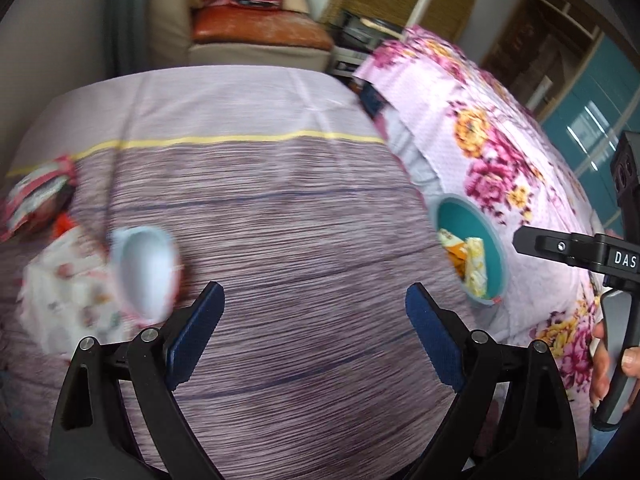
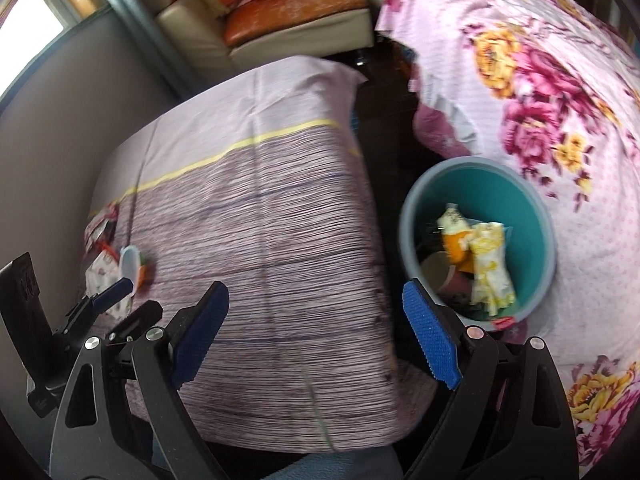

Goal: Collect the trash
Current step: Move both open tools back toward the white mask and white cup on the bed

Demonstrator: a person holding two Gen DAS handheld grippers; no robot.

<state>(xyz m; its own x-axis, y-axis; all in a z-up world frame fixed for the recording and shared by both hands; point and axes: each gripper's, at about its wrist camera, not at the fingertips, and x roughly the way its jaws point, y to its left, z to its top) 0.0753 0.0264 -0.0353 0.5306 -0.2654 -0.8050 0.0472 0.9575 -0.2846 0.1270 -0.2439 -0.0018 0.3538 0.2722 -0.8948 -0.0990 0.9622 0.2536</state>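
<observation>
On the table's purple wood-grain cloth [image 1: 300, 220] a white paper cup [image 1: 146, 272] lies on its side at the left, next to a white printed wrapper [image 1: 64, 300] and a red-and-white wrapper [image 1: 38, 196]. My left gripper [image 1: 314, 320] hovers open just right of the cup, with nothing between its blue pads. My right gripper [image 2: 316, 320] is open and empty too, over the table's right edge. Right of it stands a teal bin [image 2: 500, 188] holding yellow and orange wrappers [image 2: 490, 268]. The right wrist view also shows the cup [image 2: 130, 260] and the left gripper [image 2: 126, 302].
A floral pink bedspread [image 2: 560, 100] lies right of the bin [image 1: 496, 240], which stands in the dark gap between table and bed. A cream sofa with an orange cushion [image 1: 260, 28] stands behind the table. A grey wall runs along the left. A person's hand [image 1: 600, 364] holds the right gripper [image 1: 524, 242].
</observation>
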